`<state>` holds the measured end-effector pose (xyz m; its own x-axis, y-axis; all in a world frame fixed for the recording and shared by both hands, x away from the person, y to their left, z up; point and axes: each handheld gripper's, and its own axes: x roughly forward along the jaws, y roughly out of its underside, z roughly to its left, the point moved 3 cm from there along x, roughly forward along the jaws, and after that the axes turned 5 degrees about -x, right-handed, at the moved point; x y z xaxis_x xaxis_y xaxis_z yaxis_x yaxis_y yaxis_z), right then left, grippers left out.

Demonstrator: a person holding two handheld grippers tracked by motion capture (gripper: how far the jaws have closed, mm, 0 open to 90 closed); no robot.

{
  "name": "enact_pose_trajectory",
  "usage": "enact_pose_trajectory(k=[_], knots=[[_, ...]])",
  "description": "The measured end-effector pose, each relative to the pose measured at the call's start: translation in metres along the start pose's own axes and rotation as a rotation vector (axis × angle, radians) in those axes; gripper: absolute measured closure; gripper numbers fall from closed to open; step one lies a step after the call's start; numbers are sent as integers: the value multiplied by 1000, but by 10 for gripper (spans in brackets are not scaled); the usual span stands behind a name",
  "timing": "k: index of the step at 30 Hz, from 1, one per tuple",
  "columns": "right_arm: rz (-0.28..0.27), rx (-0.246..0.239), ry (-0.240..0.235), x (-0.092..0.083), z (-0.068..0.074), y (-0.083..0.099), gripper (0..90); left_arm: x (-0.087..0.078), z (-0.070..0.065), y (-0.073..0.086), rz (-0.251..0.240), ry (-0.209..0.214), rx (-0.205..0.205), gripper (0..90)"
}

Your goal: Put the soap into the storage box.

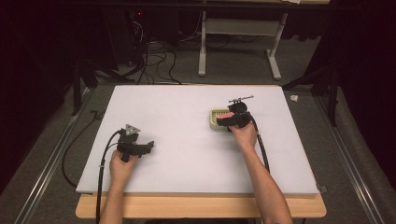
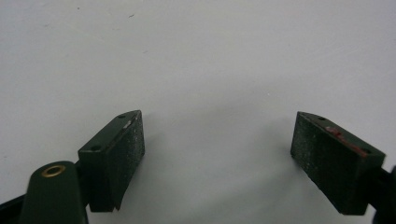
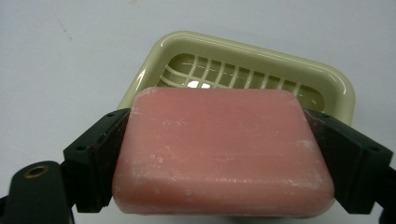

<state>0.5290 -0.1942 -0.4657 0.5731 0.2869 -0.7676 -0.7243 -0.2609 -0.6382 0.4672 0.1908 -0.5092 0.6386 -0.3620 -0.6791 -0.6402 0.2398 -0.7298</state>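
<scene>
Two jaws of the right gripper [image 3: 219, 158] pinch the soap [image 3: 223, 151] by its ends, long axis spanning them, above the dish [image 3: 327, 84]; left gripper [image 2: 217, 154] spread.

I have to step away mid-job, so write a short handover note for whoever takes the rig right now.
Right tool: shut on the pink soap bar, held just above the cream soap dish, right of the table's middle.
Left tool: open, holding nothing, low over bare white table at front left.
Done: soap gripped and brought to the dish.
Left: probably lower the soap into the dish, release.
</scene>
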Motion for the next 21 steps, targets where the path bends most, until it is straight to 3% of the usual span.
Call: enact_pose_trajectory(k=[15,21], knots=[[1,19,12,-1,0,-1,132,0,0,0,0,1,0,179],[-36,10,18,-9,-1,-4,134,0,0,0,0,1,0,179]])
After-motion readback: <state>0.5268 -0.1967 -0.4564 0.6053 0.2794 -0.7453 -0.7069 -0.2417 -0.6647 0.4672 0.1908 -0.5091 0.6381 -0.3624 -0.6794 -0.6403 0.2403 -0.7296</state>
